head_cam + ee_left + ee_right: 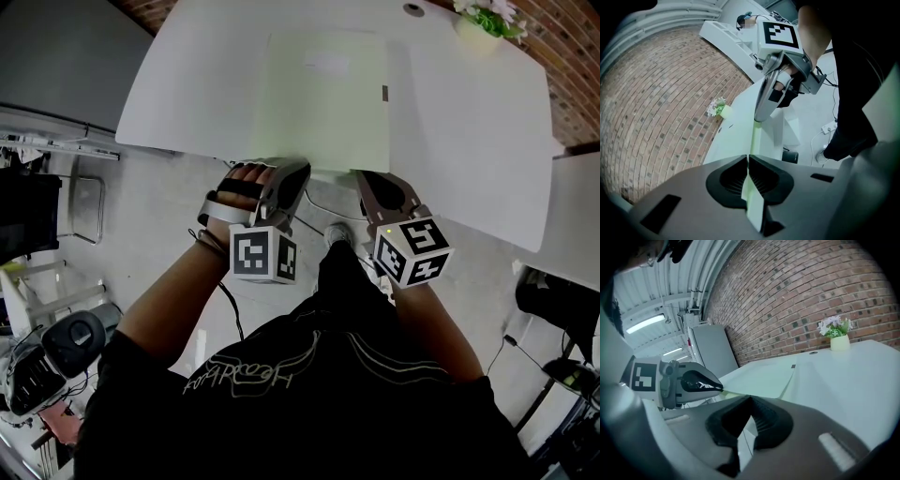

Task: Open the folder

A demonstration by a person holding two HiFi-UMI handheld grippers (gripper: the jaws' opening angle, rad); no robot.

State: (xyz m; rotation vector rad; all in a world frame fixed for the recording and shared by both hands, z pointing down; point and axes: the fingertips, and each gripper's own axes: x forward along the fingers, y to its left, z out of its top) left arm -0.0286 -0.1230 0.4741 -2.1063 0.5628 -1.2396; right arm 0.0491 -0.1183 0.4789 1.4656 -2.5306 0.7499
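Observation:
A pale green folder (323, 98) lies flat and closed on the white table (469, 122), its near edge at the table's front edge. My left gripper (298, 169) is at the folder's near left corner, shut on the thin green edge (753, 140), which runs between the jaws (748, 161). My right gripper (364, 176) is at the near right part of the same edge. In the left gripper view its tip (758, 118) closes on the green edge. In its own view (750, 401) the jaws meet with a pale sheet between them.
A small pot of flowers (483, 21) stands at the table's far right, near a brick wall (811, 291). A round cable hole (413, 9) lies beside it. A metal chair frame (75, 197) stands on the floor at left. The person stands against the table's front edge.

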